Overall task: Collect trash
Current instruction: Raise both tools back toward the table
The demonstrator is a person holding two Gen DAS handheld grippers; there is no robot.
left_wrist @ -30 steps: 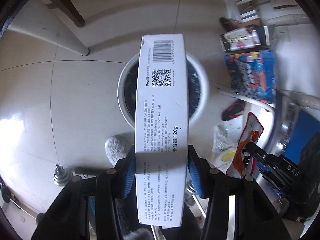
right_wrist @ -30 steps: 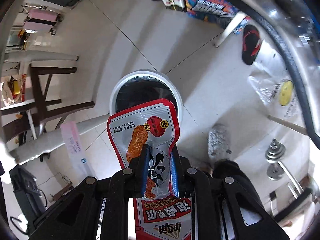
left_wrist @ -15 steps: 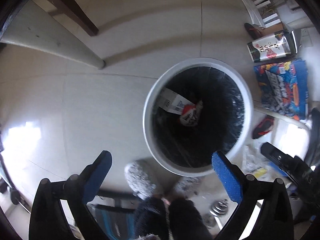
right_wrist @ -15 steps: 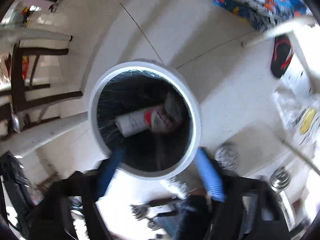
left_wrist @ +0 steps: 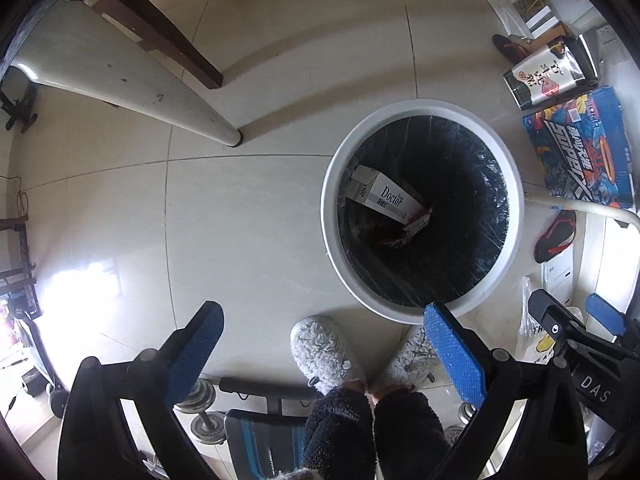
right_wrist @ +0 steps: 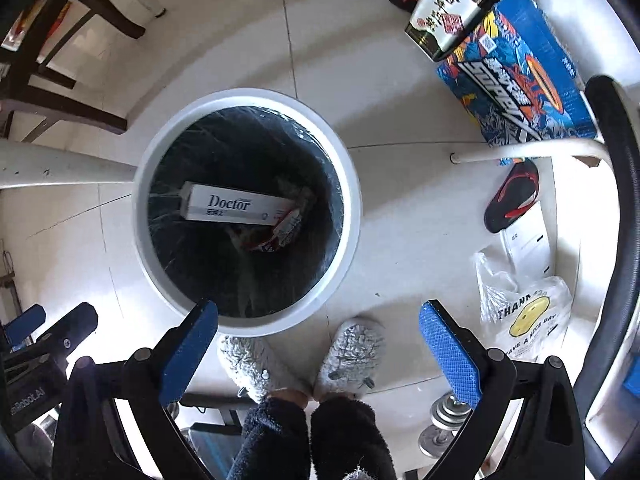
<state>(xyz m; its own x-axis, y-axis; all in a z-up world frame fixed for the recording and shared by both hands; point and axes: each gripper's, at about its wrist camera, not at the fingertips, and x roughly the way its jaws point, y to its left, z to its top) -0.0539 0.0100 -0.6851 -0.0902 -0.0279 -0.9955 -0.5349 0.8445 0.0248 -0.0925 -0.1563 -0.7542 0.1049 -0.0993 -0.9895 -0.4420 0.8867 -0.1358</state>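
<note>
left gripper (left_wrist: 322, 354): pointing down at floor, jaws wide apart, nothing between the blue pads
right gripper (right_wrist: 318, 354): pointing down, jaws opening, nothing between them
feet: person's grey fuzzy slippers (right_wrist: 352, 356) on tile, just beside bin rim
trash bin (right_wrist: 348, 216): white round rim, black liner, standing on floor
white box (right_wrist: 236, 208): "Doctor" print, lying tilted inside bin
snack pouch (right_wrist: 280, 232): red/white, inside bin, partly under box end
plastic bag (right_wrist: 528, 320): smiley print, on floor, right of bin
blue carton (right_wrist: 520, 80): far right, on floor
</note>
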